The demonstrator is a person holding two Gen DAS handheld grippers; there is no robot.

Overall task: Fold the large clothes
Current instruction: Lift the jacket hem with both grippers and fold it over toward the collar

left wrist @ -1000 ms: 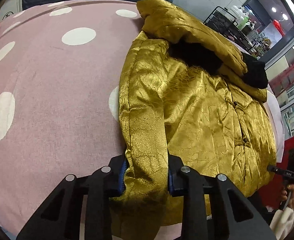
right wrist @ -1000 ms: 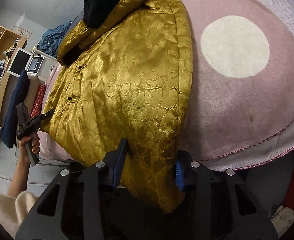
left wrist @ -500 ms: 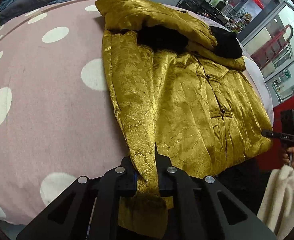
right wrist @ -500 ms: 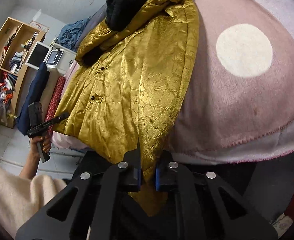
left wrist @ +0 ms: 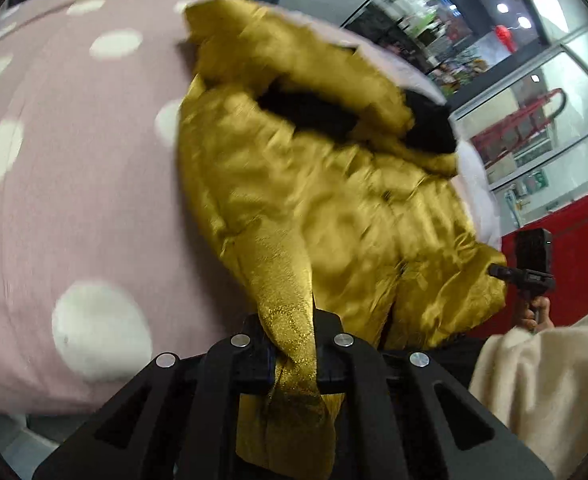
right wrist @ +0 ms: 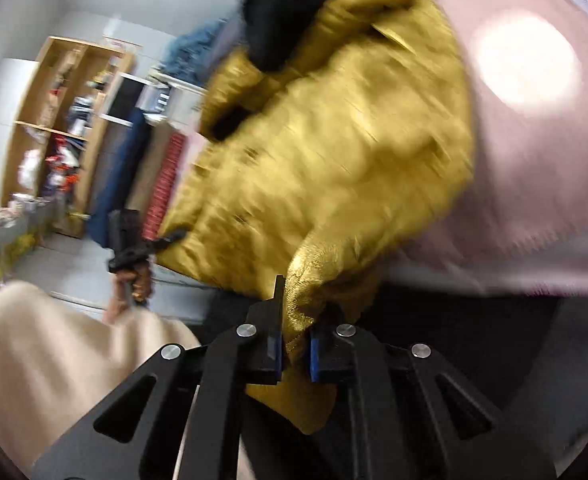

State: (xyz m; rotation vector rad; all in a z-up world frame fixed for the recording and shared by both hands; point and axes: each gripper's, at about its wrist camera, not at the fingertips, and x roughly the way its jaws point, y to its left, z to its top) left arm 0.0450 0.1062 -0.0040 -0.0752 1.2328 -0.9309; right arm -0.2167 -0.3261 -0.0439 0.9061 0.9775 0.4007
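A gold brocade jacket (left wrist: pixel 313 184) with a black fur collar (left wrist: pixel 425 124) lies on a pink bed cover with white dots (left wrist: pixel 74 184). My left gripper (left wrist: pixel 294 344) is shut on the jacket's near hem corner, and the gold cloth bunches between its pads and hangs below them. In the right wrist view my right gripper (right wrist: pixel 295 344) is shut on the other hem corner of the jacket (right wrist: pixel 333 152), lifted off the bed edge. Each view shows the other gripper held by a hand beyond the hem. Both views are motion-blurred.
A cream sleeve (right wrist: pixel 54 360) fills the lower left of the right wrist view. Wooden shelves (right wrist: pixel 66 120) with clutter stand by the far wall. A red panel (left wrist: pixel 565 240) and glass shopfront (left wrist: pixel 533 100) lie beyond the bed in the left wrist view.
Both grippers closed from open onto the jacket's hem corners, then rose, pulling the hem up off the bed. The jacket now wrinkles and lifts at its near edge.
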